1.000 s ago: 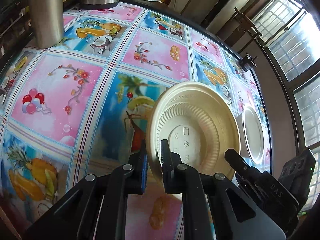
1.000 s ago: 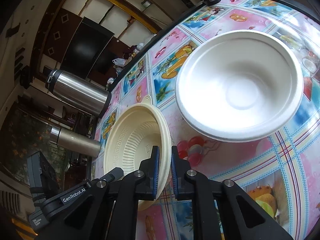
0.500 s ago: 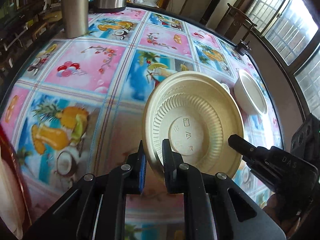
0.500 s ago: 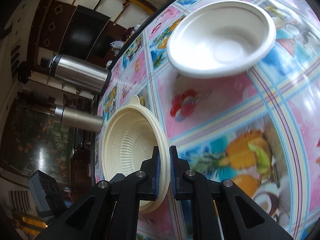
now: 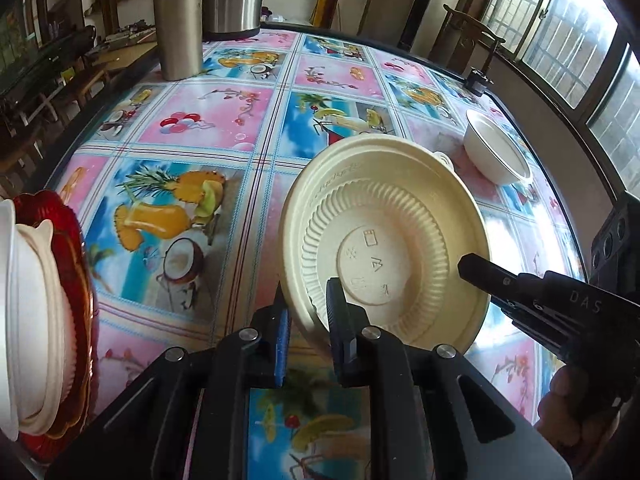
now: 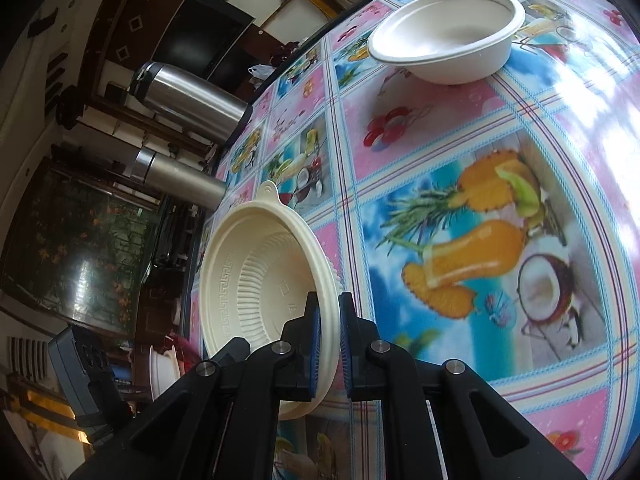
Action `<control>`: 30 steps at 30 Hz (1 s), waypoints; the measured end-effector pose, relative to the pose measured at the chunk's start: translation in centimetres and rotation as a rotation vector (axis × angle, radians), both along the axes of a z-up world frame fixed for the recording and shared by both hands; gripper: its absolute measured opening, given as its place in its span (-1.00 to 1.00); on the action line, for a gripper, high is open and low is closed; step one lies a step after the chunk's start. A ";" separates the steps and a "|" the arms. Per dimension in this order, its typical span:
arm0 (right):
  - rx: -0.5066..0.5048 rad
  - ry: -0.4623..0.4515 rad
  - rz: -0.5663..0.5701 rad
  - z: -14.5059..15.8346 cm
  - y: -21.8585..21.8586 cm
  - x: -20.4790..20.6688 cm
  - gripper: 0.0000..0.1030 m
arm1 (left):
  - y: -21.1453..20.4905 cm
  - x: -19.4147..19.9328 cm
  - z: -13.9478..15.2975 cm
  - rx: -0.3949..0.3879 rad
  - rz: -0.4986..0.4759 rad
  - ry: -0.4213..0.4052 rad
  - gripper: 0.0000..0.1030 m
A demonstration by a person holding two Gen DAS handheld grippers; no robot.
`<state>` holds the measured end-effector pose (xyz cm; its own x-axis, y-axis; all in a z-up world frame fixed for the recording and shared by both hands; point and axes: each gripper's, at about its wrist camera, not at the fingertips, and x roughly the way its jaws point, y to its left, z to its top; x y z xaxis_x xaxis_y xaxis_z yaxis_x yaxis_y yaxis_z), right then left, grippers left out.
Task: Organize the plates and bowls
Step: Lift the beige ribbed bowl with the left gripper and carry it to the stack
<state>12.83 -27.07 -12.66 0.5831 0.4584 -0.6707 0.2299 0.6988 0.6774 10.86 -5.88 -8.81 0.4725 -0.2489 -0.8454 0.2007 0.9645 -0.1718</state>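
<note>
The cream bowl (image 5: 384, 240) hung tipped on edge above the fruit-print tablecloth (image 5: 224, 128), and I had it pinched from both sides. My left gripper (image 5: 306, 320) was clamped on its rim at the bowl's 7 o'clock, one finger behind the wall and the other across the ribbed underside. My right gripper (image 6: 329, 344) was closed on the rim as well, gripping the edge at about 5 o'clock in its own view, where the bowl's (image 6: 268, 300) ribbed inside and small tab handle faced the camera. From the left wrist, that right gripper (image 5: 476, 270) reached in from 3 o'clock and met the bowl's edge.

A white bowl (image 5: 496, 152) sat upright on the table at 2 o'clock from the held bowl, well apart from it; the right wrist showed the same white bowl (image 6: 448, 40) at 1 o'clock. At 9 o'clock in the left view a red plate (image 5: 78, 280) carried a stack of white bowls (image 5: 32, 320). Two steel flasks (image 5: 178, 20) stood at the far edge of the table near 11 o'clock.
</note>
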 end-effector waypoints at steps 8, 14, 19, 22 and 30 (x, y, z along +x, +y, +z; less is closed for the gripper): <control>0.009 -0.013 0.019 -0.3 0.8 -1.2 -0.82 | 0.5 -1.8 0.1 0.028 0.000 -0.031 -0.69; 0.009 -0.023 0.031 -0.3 1.5 -1.7 -0.81 | 0.9 -2.9 0.2 0.046 0.001 -0.045 -0.68; 0.012 -0.027 0.039 -0.5 1.9 -2.2 -0.81 | 1.2 -3.6 0.3 0.055 0.000 -0.049 -0.67; 0.020 -0.033 0.043 -0.5 2.2 -2.6 -0.80 | 1.4 -4.0 0.3 0.064 -0.003 -0.051 -0.65; 0.041 -0.051 0.061 -0.8 2.6 -2.8 -0.79 | 1.8 -4.8 0.3 0.086 -0.006 -0.060 -0.61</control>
<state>9.98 -24.42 -13.43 0.5864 0.5209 -0.6204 0.1519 0.6816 0.7158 6.04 -4.10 -8.53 0.5220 -0.1796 -0.8338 0.2138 0.9739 -0.0760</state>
